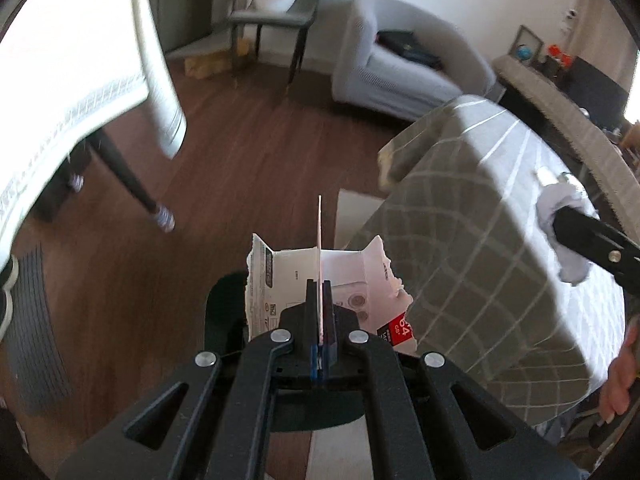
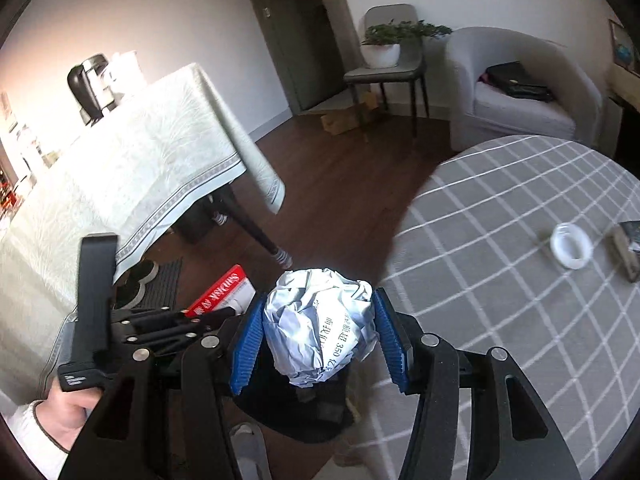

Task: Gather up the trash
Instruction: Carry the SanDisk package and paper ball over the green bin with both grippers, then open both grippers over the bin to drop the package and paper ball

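My left gripper [image 1: 320, 292] is shut on a torn white and red card package [image 1: 280, 280], held edge-on above a black bin [image 1: 224, 312] on the floor. The package also shows in the right wrist view [image 2: 222, 290], beside the left gripper [image 2: 224, 312]. My right gripper [image 2: 318, 320] is shut on a crumpled white paper ball [image 2: 320, 324], held over the black bin [image 2: 304, 412] next to the round table's edge. In the left wrist view the right gripper [image 1: 560, 224] holds the paper ball [image 1: 560, 200] over the table.
A round table with grey checked cloth [image 2: 500, 220] carries a white tape ring [image 2: 571, 246] and a dark box [image 2: 628, 248]. A cloth-covered table [image 2: 140, 152] stands at left, its leg [image 2: 256, 228] near the bin. A chair with a plant [image 2: 384, 60] and an armchair [image 2: 520, 92] stand behind.
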Tool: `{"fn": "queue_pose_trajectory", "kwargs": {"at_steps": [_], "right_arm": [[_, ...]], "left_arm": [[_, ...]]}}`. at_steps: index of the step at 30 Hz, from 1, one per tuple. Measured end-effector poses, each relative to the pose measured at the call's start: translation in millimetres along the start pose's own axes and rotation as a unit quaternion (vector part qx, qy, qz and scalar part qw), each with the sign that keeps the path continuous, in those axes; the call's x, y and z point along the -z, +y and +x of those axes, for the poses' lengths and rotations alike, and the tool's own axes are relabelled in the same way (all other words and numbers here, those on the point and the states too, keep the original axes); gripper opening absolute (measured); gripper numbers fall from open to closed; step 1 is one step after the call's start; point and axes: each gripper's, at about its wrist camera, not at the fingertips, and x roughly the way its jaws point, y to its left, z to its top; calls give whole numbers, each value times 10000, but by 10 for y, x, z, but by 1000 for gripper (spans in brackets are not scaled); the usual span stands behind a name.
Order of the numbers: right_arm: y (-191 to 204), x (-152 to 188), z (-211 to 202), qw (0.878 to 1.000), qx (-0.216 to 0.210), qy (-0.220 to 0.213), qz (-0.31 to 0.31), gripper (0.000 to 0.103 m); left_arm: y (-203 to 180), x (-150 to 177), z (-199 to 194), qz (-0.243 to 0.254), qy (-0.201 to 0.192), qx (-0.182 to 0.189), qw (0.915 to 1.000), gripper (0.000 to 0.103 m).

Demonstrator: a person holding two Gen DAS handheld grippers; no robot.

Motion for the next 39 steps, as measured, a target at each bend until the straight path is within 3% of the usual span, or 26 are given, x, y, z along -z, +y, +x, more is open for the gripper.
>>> {"fn": "queue_pose_trajectory", "kwargs": {"at_steps": [15, 21, 28, 35, 39], "right_arm": [[226, 30, 431, 9988, -115, 448, -158, 54], [338, 48, 622, 9975, -41, 628, -316, 54], [489, 93, 818, 9958, -82, 807, -421, 54], [605, 175, 972, 9934, -114, 1009, -529, 54], [648, 221, 1075, 9918, -112, 1136, -565, 54]], "left_arm": [[373, 348, 543, 155, 971, -185, 9950, 3], [498, 420, 619, 82, 1192, -137, 9927, 9], [594, 373, 459, 33, 998, -111, 9949, 17], [685, 249, 215, -19, 622, -201, 9979, 41], [726, 168, 42, -38, 310, -250, 9992, 44]]}}
